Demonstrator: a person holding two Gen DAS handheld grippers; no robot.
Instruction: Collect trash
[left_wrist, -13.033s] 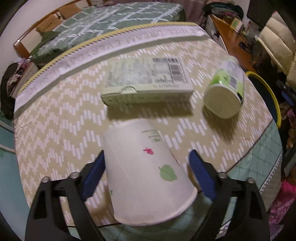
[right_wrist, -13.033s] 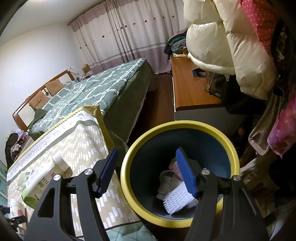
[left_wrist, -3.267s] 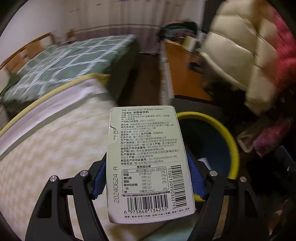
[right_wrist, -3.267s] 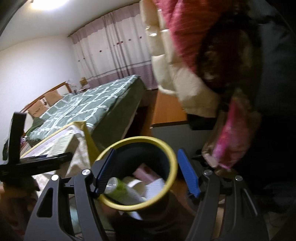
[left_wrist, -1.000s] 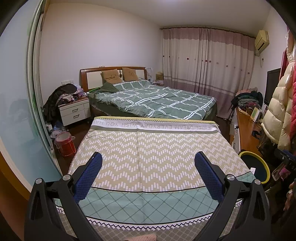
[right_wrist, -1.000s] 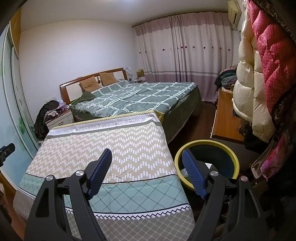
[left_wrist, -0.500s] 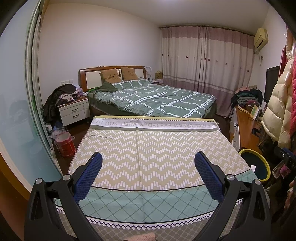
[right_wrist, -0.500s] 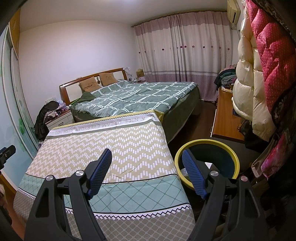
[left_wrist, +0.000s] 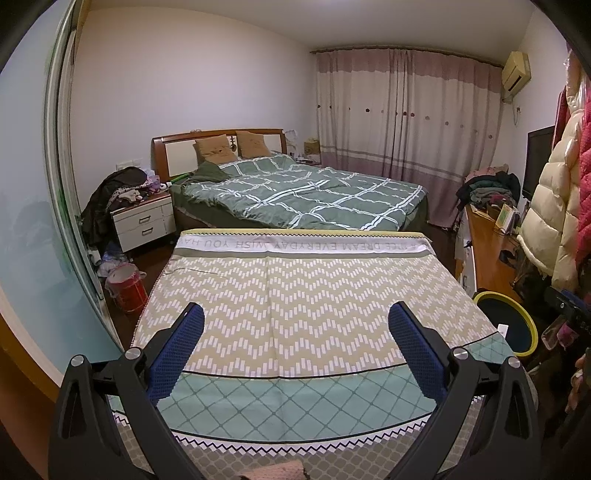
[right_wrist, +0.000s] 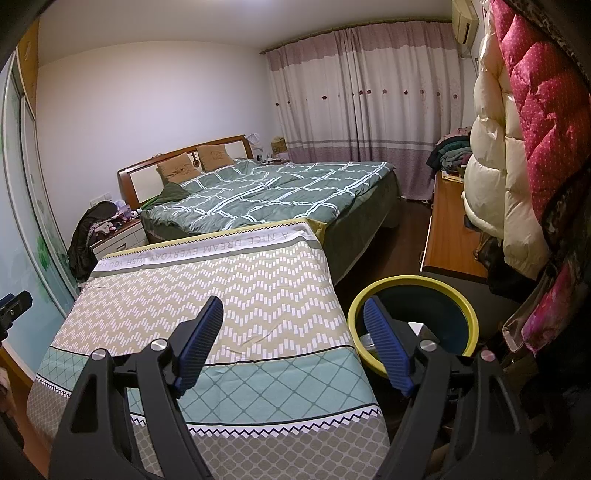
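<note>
A dark blue trash bin with a yellow rim (right_wrist: 412, 291) stands on the floor at the right side of the table; white pieces of trash (right_wrist: 415, 326) show inside it. The bin also shows in the left wrist view (left_wrist: 504, 321). The table's patterned cloth (left_wrist: 295, 295) carries no trash that I can see. My left gripper (left_wrist: 295, 332) is open and empty, held back above the table's near edge. My right gripper (right_wrist: 293, 332) is open and empty, above the table's right front corner beside the bin.
A bed with a green checked quilt (left_wrist: 303, 195) lies beyond the table. A white nightstand (left_wrist: 142, 221) and a red bucket (left_wrist: 127, 290) stand at left. A wooden desk (right_wrist: 448, 229) and hanging padded coats (right_wrist: 517, 147) crowd the right side.
Since 3.3 s ago the left gripper has let go of the white carton and both grippers have pulled back from the bin. Over the last second nothing has visibly moved.
</note>
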